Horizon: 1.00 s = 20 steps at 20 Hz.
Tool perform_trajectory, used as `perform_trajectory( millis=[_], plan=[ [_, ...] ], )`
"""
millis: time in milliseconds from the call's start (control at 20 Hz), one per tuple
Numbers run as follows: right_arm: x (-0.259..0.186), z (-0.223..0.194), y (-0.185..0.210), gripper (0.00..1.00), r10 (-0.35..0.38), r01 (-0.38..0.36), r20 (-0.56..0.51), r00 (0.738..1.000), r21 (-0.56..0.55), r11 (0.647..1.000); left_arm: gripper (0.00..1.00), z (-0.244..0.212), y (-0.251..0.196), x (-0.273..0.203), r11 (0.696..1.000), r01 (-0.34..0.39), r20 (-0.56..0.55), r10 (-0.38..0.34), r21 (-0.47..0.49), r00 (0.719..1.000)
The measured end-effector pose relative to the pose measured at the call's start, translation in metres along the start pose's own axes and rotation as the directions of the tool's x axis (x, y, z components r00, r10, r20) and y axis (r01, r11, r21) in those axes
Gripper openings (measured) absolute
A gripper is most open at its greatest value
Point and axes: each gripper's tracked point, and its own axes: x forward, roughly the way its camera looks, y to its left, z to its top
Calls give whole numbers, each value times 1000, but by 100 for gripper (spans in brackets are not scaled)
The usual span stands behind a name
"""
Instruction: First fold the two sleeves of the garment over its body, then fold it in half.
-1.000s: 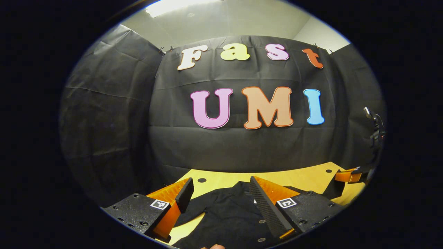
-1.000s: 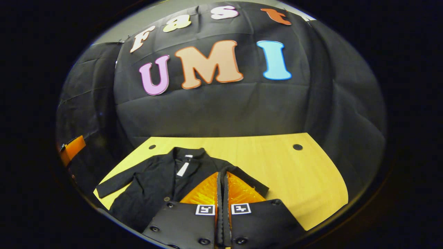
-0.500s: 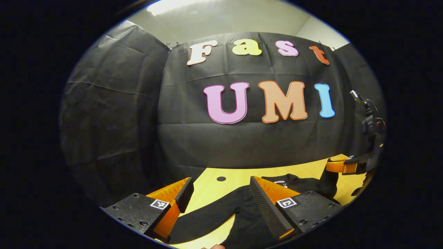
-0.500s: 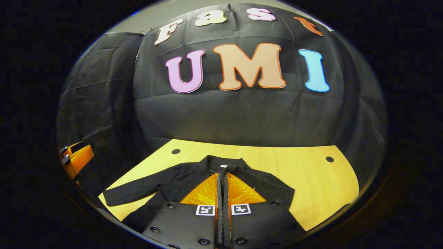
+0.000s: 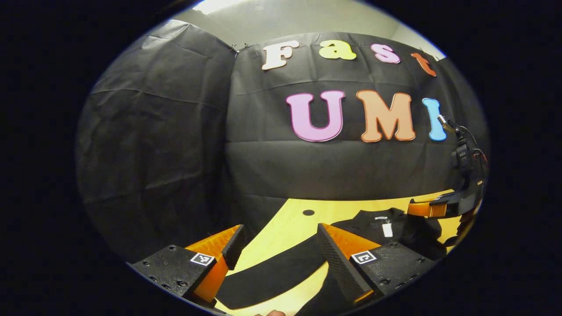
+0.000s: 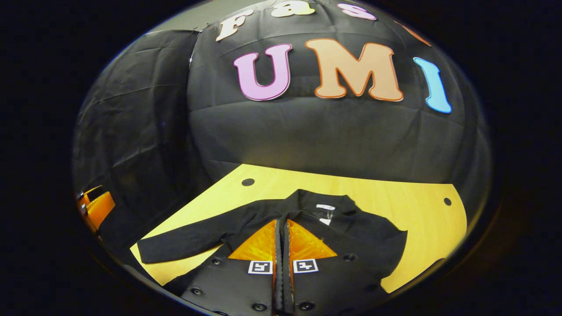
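Black cloth walls a yellow desk (image 6: 408, 210) where the garment (image 6: 351, 232) lies flat, collar toward the wall. In the left gripper view the left tool (image 5: 281, 245) hangs wide open, and the left sleeve (image 5: 272, 274) runs as a long band from lower left to upper right beneath it, so this tool is the nearer one. Bare desk lies beyond the sleeve. The right tool (image 6: 281, 245) is pressed shut over the garment's body; whether cloth is pinched I cannot tell.
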Motion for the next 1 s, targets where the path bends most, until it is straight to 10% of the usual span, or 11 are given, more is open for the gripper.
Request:
perform_trajectory(
  millis=[150, 350, 1000],
  plan=[
    [20, -4, 36, 6, 96, -95, -21, 995, 36, 995, 100, -27, 26, -2, 998, -53, -66, 52, -14, 996],
    [23, 13, 56, 95, 119, -121, 57, 991, 36, 992, 100, -77, 67, -6, 988, -152, -189, 142, -38, 972],
    [-1, 3, 22, 98, 22, -19, 48, 999, -59, 998, 99, -205, 115, -7, 963, -269, -436, 239, -9, 868]
  ],
)
